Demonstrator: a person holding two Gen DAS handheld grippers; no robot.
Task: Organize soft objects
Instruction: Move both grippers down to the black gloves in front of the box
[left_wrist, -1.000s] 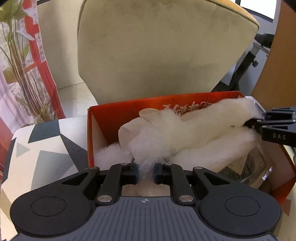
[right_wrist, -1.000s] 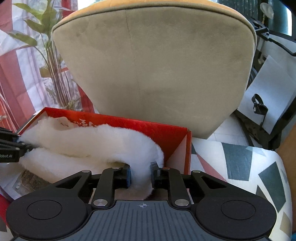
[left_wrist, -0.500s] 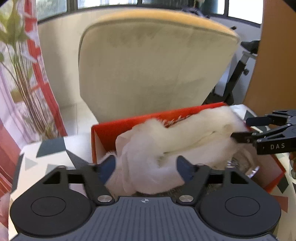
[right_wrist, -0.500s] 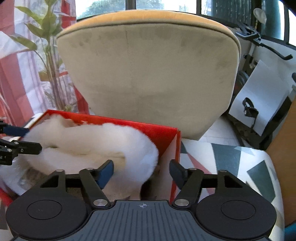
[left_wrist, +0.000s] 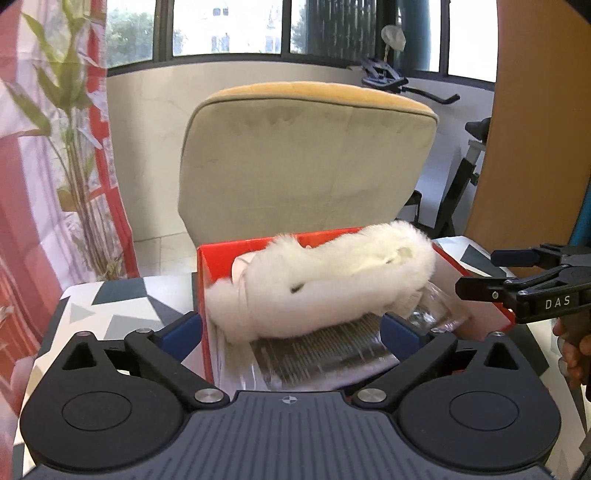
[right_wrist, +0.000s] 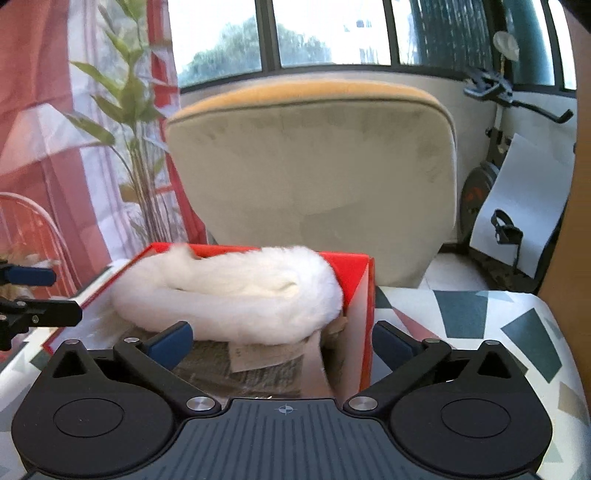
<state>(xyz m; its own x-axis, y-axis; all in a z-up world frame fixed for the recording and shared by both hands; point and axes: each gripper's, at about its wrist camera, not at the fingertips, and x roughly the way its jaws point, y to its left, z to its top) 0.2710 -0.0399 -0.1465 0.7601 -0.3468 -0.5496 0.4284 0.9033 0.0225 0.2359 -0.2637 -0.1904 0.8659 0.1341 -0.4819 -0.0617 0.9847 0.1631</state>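
Observation:
A white fluffy soft item (left_wrist: 325, 280) lies curled inside the red cardboard box (left_wrist: 221, 254) on top of a clear-wrapped striped packet (left_wrist: 325, 350). My left gripper (left_wrist: 291, 332) is pulled back from the box's near left corner. Its jaws are opening wide and its blue pads (left_wrist: 181, 332) touch nothing. In the right wrist view the same fluffy item (right_wrist: 236, 291) fills the box (right_wrist: 354, 266). My right gripper (right_wrist: 282, 339) hangs at the near right corner, its jaws also opening with nothing pressed between them. Each gripper shows in the other's view: right gripper (left_wrist: 478, 273), left gripper (right_wrist: 55, 295).
The box stands on a table with a geometric patterned cloth (left_wrist: 122, 306). A beige chair back (left_wrist: 303, 166) rises right behind it. A plant (left_wrist: 74, 147) and red-white curtain are at the left, an exercise bike (left_wrist: 461, 177) at the right. A hand (left_wrist: 576, 350) holds the right gripper.
Both grippers were shut on the fluffy item's ends; they let go, spread wide and drew back and up. The item has settled into the box.

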